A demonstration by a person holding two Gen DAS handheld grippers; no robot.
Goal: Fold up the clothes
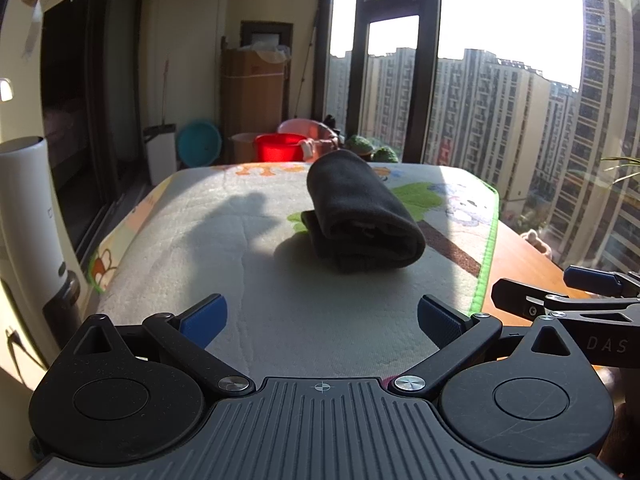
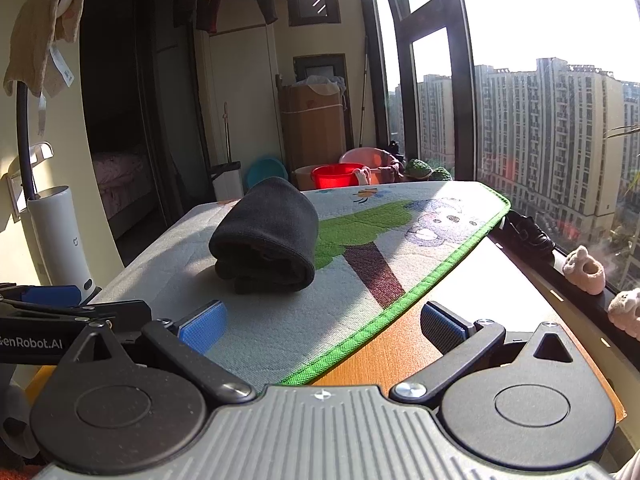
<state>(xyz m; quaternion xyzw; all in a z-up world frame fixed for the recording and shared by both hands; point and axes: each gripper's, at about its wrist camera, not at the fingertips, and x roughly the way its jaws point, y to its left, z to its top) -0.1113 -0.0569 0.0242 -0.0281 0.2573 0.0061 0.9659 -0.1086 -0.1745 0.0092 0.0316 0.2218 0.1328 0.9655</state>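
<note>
A black garment (image 1: 360, 216) lies folded into a thick bundle on the cartoon-printed mat (image 1: 240, 248). It also shows in the right wrist view (image 2: 268, 240), left of centre on the mat (image 2: 360, 248). My left gripper (image 1: 322, 320) is open and empty, held back from the bundle near the mat's front. My right gripper (image 2: 322, 326) is open and empty over the mat's green edge, short of the bundle. The right gripper also shows at the right edge of the left wrist view (image 1: 560, 296).
The mat lies on a wooden table (image 2: 460, 320) beside a tall window (image 2: 540, 140). A white cylindrical appliance (image 2: 60, 240) stands to the left. A red basin (image 1: 280, 147), a blue basin (image 1: 199, 143) and a cardboard box (image 1: 256, 92) stand beyond the table. Slippers (image 2: 584, 270) lie on the window sill.
</note>
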